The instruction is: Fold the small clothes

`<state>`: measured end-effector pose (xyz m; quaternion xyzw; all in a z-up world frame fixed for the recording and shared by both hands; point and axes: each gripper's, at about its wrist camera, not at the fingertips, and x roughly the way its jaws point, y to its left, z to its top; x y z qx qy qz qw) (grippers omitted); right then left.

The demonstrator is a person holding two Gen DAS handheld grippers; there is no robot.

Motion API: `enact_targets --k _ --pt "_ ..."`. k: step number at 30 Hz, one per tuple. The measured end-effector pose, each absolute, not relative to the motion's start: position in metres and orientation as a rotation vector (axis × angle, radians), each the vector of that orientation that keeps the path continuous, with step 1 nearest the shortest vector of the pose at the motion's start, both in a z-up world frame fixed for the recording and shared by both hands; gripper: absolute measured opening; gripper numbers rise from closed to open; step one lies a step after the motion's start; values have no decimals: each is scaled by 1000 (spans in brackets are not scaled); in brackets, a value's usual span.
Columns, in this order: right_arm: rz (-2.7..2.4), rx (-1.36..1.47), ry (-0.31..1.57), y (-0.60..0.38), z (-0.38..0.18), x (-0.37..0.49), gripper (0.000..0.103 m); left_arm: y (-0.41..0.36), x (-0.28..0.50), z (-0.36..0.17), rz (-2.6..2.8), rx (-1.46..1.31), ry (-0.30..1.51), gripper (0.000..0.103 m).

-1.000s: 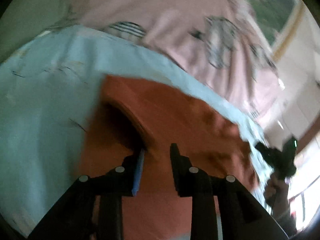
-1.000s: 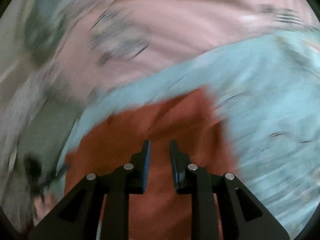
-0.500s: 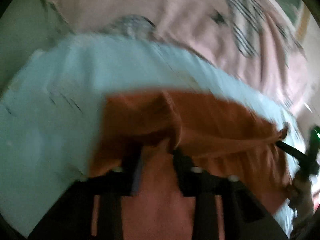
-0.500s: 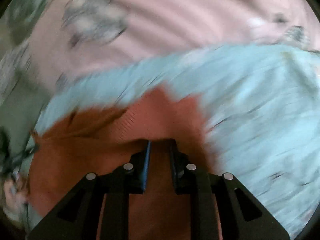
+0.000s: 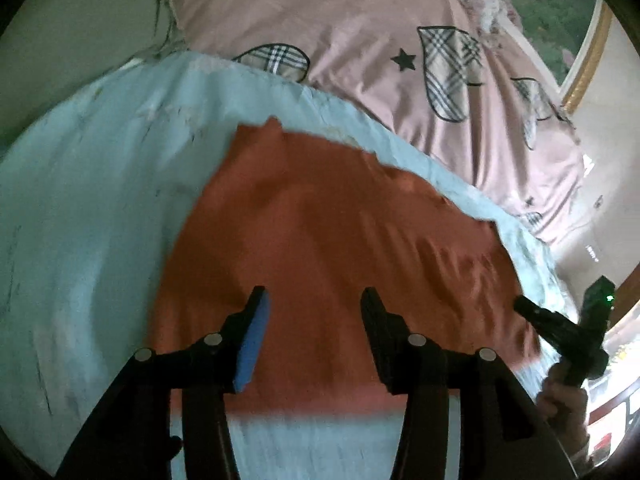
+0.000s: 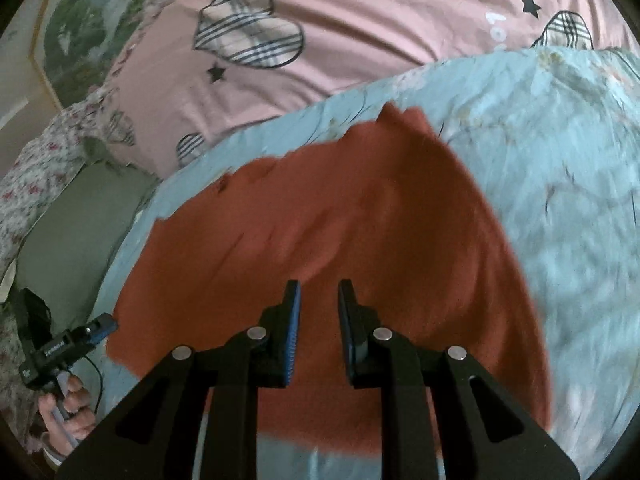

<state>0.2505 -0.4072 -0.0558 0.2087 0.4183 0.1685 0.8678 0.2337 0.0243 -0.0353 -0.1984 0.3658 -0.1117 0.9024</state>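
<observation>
A rust-orange garment (image 5: 344,240) lies spread nearly flat on a pale blue sheet (image 5: 88,208) on the bed, its far edge ragged and its surface rippled with shallow wrinkles toward the right. Beyond the sheet lies a pink duvet (image 5: 360,32) printed with plaid hearts and black stars. The left claw (image 5: 312,300) hangs over the garment with jaws wide, gripping nothing. The right claw (image 6: 319,292) hangs above the cloth too, jaws narrow but apart, nothing between them.
</observation>
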Motion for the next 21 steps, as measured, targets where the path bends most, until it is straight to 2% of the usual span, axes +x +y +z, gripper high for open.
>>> enact_targets --k 6,12,21 --pt "381 474 885 -399 -55 214 22 19 190 -46 -259 -487 789 52" --pt "395 529 892 -398 -54 194 28 13 172 -62 -240 -577 815 69" --pt "421 546 882 -395 -45 188 31 21 210 -76 -143 -649 825 77"
